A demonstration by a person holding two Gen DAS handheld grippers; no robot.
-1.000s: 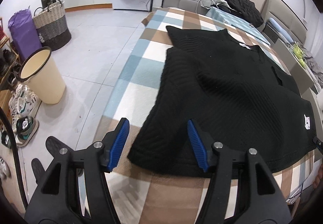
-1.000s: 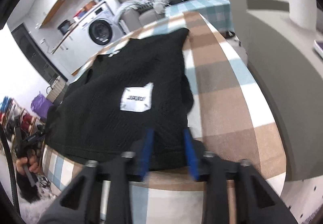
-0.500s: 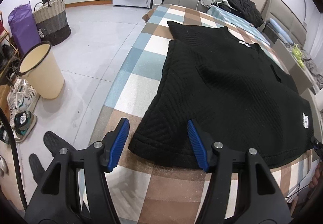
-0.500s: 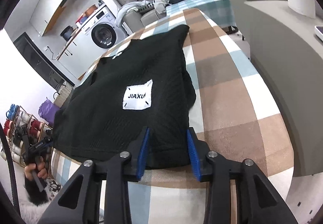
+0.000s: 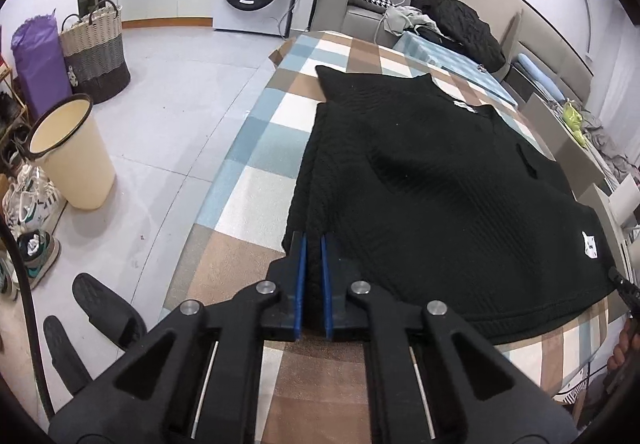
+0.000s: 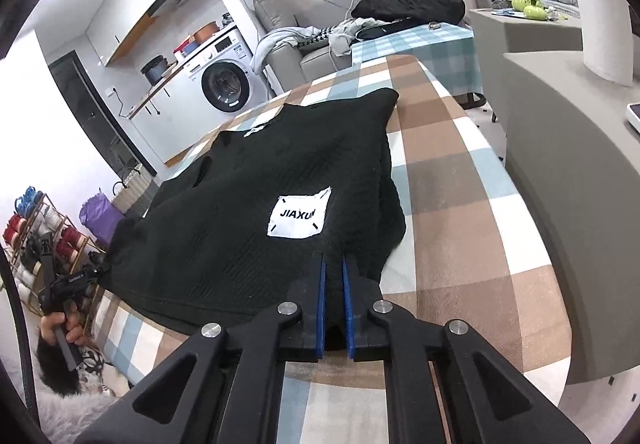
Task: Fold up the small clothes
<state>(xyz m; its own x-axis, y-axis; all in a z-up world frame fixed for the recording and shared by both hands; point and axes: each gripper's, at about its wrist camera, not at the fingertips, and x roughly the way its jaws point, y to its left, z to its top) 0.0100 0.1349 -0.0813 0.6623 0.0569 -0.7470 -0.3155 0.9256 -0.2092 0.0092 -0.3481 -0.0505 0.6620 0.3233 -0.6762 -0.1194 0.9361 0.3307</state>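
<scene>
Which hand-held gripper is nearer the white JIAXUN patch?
Right. The right hand-held gripper grips the hem just below the patch; the left hand-held gripper clamps the opposite hem corner.

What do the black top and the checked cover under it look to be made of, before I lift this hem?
Black top: looks like a thick, matte textured knit, with raised chevron ribbing and a sewn white patch. Checked cover: seems a soft, matte woven or fleecy fabric; its surface looks slightly fuzzy, but the exact fibre is unclear.
</scene>
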